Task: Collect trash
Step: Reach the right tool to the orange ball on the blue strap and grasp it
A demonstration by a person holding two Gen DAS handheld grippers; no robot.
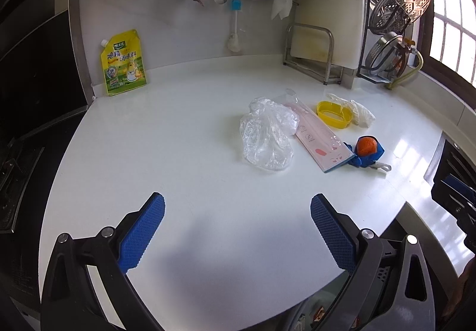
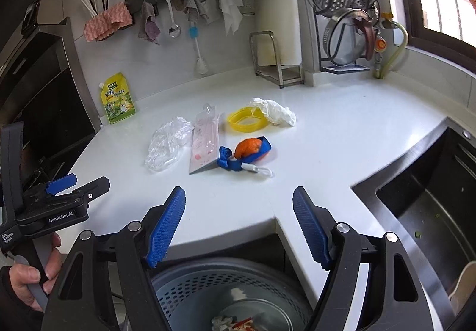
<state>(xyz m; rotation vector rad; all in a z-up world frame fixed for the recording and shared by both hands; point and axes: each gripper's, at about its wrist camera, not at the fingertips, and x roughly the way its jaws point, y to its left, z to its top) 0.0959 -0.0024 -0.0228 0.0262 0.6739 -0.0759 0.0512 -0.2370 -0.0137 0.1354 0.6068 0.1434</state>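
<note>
Trash lies in the middle of the white counter (image 1: 178, 137): a crumpled clear plastic bag (image 1: 266, 134) (image 2: 168, 142), a flat pink package (image 1: 319, 140) (image 2: 205, 143), a yellow plastic ring (image 1: 333, 114) (image 2: 247, 119), a crumpled white glove (image 1: 358, 111) (image 2: 275, 111), and an orange peel on a blue strap (image 1: 367, 148) (image 2: 250, 149). My left gripper (image 1: 238, 230) is open and empty, above the counter's near part. My right gripper (image 2: 239, 227) is open and empty, over a grey perforated bin (image 2: 226, 295) with scraps inside.
A yellow seasoning pouch (image 1: 123, 63) leans on the back wall. A metal rack (image 1: 312, 54) and pot-lid stand (image 1: 395, 33) are at the back right. A dark sink (image 2: 428, 206) is on the right. A stove (image 1: 17, 170) is on the left.
</note>
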